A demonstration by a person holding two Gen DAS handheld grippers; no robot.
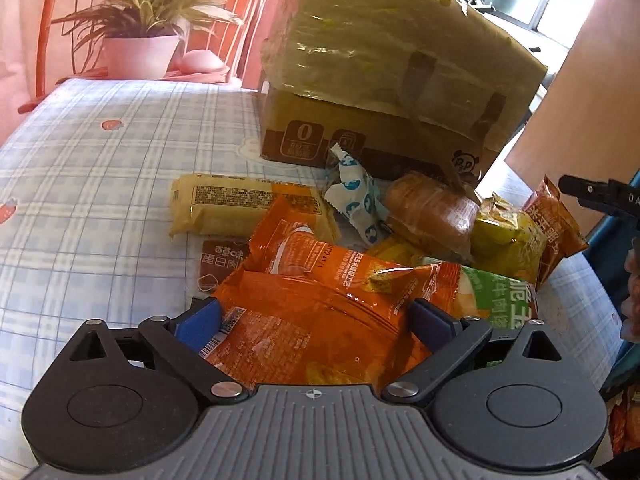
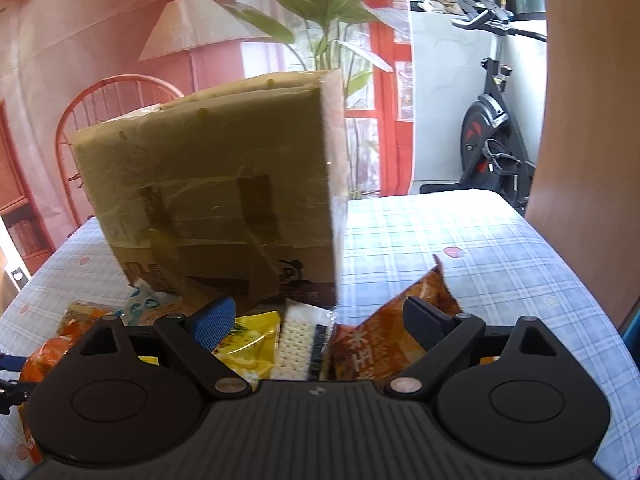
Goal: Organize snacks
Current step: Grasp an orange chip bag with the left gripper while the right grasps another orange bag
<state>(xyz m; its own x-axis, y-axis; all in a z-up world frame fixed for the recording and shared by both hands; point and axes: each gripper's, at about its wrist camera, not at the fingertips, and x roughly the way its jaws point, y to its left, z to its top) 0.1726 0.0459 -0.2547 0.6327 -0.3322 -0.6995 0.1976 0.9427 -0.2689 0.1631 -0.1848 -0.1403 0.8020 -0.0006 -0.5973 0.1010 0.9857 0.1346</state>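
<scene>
left gripper (image 1: 316, 320) jaws spread | right gripper (image 2: 320, 320) jaws spread | cardboard box (image 1: 384, 80) top cut off

Printed on the near face of the cardboard box (image 1: 372, 148): a large "0" in a framed panel at the left corner, with small unreadable characters beneath, and a panda face logo at the right corner, also seen low on the box in the right wrist view. In front of the box, on a small brown packet (image 1: 218, 268): "百草味" above "蛋白肉". Right of the box, on an orange-brown packet (image 1: 556, 224): "米"-led characters, seen again in the right wrist view as "米王". On a green-paneled packet (image 1: 496, 296) before the box: "脆", with smaller characters including "牛肉". On the yellow packet (image 1: 240, 206): fine print, too small to read. On the nearest orange packet (image 1: 288, 320): a barcode and illegible text.
</scene>
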